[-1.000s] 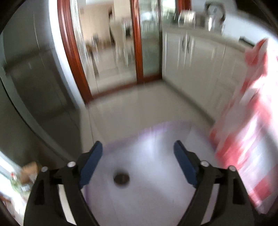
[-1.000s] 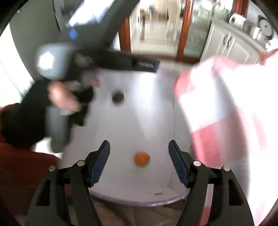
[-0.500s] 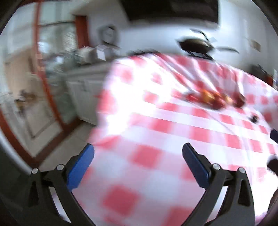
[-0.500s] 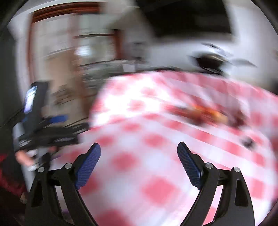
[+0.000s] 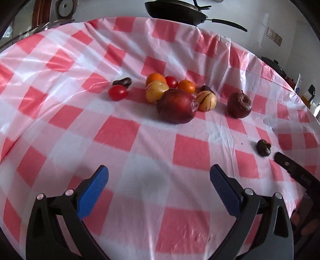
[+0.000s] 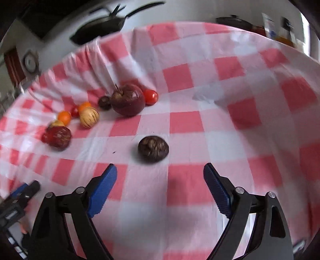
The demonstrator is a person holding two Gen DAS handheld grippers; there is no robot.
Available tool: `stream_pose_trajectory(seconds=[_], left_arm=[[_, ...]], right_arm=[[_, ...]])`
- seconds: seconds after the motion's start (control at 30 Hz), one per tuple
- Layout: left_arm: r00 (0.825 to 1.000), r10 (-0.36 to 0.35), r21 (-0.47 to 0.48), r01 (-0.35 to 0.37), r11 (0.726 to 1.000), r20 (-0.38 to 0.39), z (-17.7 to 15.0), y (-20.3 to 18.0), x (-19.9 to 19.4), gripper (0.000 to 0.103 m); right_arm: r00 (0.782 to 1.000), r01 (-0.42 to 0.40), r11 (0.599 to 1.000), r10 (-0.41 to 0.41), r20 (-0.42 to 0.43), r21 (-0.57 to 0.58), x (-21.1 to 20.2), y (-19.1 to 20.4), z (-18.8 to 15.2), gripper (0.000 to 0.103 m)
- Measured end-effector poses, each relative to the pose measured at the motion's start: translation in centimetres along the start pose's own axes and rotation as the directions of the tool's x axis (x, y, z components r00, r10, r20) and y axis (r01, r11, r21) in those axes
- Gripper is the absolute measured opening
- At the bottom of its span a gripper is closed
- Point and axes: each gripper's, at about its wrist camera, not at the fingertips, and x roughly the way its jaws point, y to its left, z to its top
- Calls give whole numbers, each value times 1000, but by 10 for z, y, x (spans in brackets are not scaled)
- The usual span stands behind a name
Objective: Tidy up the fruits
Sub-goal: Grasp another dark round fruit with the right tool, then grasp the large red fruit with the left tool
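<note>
Several fruits lie on a red-and-white checked tablecloth (image 5: 192,152). In the left wrist view a large dark red fruit (image 5: 177,106) sits amid oranges (image 5: 186,86), cherry tomatoes (image 5: 118,92) and yellow striped fruits (image 5: 206,98); a dark wrinkled apple (image 5: 239,104) lies to the right and a small dark wrinkled fruit (image 5: 264,147) further right. My left gripper (image 5: 159,176) is open and empty, well short of the pile. My right gripper (image 6: 160,174) is open and empty, just short of the small dark fruit (image 6: 153,149). The wrinkled apple (image 6: 128,102) lies beyond it.
A black frying pan (image 5: 176,12) sits past the table's far edge. The right gripper's body (image 5: 296,176) shows at the right edge of the left wrist view. The left gripper's body (image 6: 18,198) shows at the lower left of the right wrist view.
Both grippers have swung from the floor and white stool up over the checked table. The fruits have come into sharp view. Both stay open.
</note>
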Motion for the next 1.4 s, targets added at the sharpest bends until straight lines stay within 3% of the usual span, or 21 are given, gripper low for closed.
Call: stream_pose_trajectory(seconds=[0.13, 0.3, 0.57, 0.9, 1.0, 1.03, 1.17, 1.4], left_arm=[[998, -46, -43, 44, 998, -46, 0, 6, 7, 101], [997, -59, -103, 54, 993, -44, -2, 14, 7, 101], [999, 36, 18, -37, 999, 12, 18, -18, 17, 101], [983, 177, 70, -174, 982, -46, 73, -55, 85, 101], [978, 190, 123, -179, 976, -83, 82, -57, 102, 74], [980, 185, 124, -175, 977, -72, 83, -55, 101, 66], [992, 107, 144, -96, 985, -72, 80, -52, 97, 65], [998, 70, 64, -69, 996, -11, 68, -28, 69, 65]], right_arm=[[999, -2, 993, -4, -50, -114, 19, 11, 13, 67], [997, -1, 993, -8, -77, -119, 25, 8, 17, 43], [997, -40, 996, 35, -71, -76, 22, -1, 19, 42], [997, -30, 996, 24, -72, -83, 21, -1, 18, 43], [997, -32, 996, 26, -72, -82, 21, 0, 19, 43], [997, -34, 996, 28, -73, -81, 21, 0, 19, 43], [997, -40, 996, 35, -72, -74, 21, 0, 18, 43], [997, -36, 997, 30, -72, -75, 21, 1, 18, 43]])
